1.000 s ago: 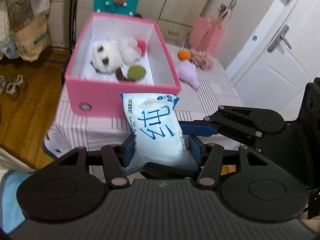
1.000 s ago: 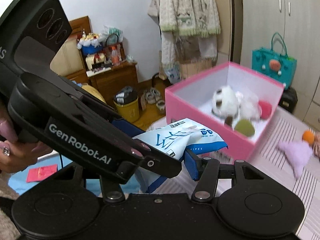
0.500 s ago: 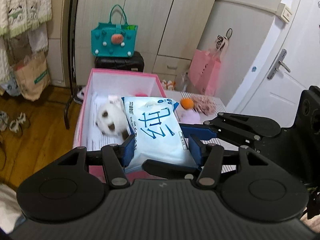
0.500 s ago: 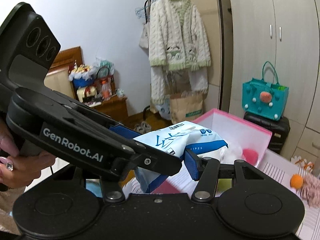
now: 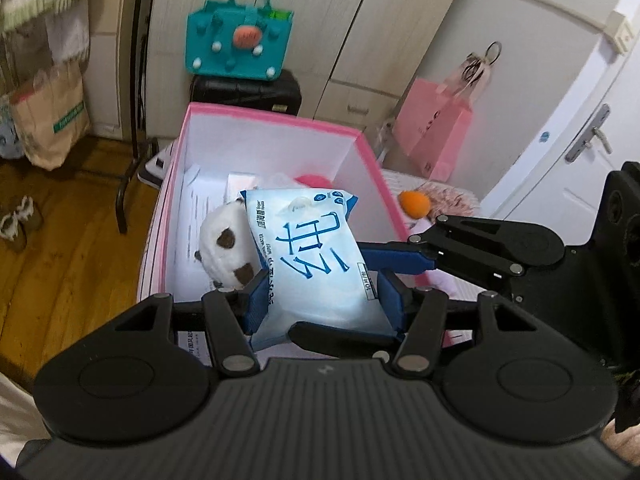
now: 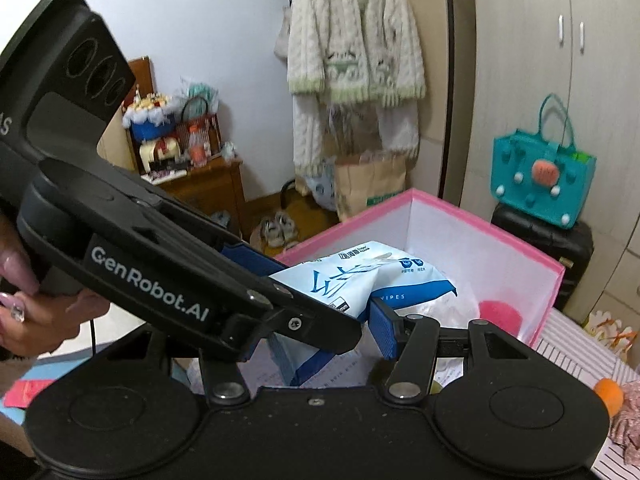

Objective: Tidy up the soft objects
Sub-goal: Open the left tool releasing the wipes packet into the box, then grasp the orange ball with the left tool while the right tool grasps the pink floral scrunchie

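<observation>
Left wrist view: the left gripper (image 5: 322,300) clamps its blue pads on a light-blue soft pack of wet wipes (image 5: 316,256), held over the open pink cardboard box (image 5: 276,124). A white-and-brown plush toy (image 5: 224,244) lies inside at the pack's nine o'clock. The right gripper (image 5: 404,260) reaches in from three o'clock, one blue finger against the pack.

Right wrist view: the pack (image 6: 352,276) sits between the right gripper's fingers (image 6: 382,330); whether they pinch it, I cannot tell.

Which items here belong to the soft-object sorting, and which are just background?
In play: pale blue wet-wipes pack, gripped by both grippers; pink storage box; white-and-brown plush toy; orange pom-pom.
Background: teal handbag, pink paper bag, knitted cardigan.
</observation>
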A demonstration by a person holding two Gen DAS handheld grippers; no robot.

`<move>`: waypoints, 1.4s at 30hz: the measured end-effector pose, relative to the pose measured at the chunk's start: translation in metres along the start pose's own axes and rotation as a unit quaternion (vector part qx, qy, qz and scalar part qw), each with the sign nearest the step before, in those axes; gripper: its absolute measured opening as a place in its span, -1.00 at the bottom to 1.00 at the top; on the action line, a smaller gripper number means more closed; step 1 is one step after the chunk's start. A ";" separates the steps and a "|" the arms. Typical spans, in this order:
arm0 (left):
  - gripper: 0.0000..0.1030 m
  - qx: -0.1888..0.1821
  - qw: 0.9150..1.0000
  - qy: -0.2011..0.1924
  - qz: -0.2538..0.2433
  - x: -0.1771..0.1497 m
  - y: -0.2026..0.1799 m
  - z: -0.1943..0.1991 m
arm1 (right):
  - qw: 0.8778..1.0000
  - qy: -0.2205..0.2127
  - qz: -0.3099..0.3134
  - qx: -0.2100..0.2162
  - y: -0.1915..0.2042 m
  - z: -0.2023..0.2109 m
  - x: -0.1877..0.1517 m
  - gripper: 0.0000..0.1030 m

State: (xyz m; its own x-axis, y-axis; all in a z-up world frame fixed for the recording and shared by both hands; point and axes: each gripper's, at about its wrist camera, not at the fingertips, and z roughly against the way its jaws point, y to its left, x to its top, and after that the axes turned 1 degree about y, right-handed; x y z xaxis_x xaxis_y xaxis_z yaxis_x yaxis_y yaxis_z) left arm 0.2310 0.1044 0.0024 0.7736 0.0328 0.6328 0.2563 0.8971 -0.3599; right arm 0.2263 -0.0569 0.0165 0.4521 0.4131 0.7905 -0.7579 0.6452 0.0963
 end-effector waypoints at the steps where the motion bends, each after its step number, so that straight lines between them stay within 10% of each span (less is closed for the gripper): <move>1: 0.06 0.000 1.000 0.007 0.004 0.000 0.003 -0.006 | 1.000 0.005 -0.003 0.002 -0.003 -0.005 -0.001 0.19; 8: 0.09 0.008 0.999 0.038 -0.022 -0.004 0.010 -0.024 | 0.999 0.045 0.003 0.019 -0.010 -0.026 -0.012 0.22; 23: 0.15 0.055 0.974 -0.106 -0.191 -0.029 -0.081 0.064 | 0.998 -0.017 -0.030 -0.055 -0.024 0.090 -0.046 0.23; 32: 0.19 0.013 0.963 -0.141 -0.228 -0.040 -0.147 0.033 | 0.989 -0.032 -0.079 -0.123 -0.061 0.148 -0.084 0.23; 42: 0.19 -0.055 0.977 -0.124 -0.166 -0.028 -0.195 -0.033 | 0.973 -0.036 -0.095 -0.207 -0.105 0.167 -0.119 0.24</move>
State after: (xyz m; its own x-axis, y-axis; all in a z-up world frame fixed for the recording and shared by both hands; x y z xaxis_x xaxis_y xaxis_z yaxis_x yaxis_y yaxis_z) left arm 0.1787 -0.0860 0.0319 0.4769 -0.1339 0.8687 0.5403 0.8242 -0.1696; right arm 0.1733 -0.2810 0.0140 0.5202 0.2250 0.8239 -0.4033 0.9151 0.0048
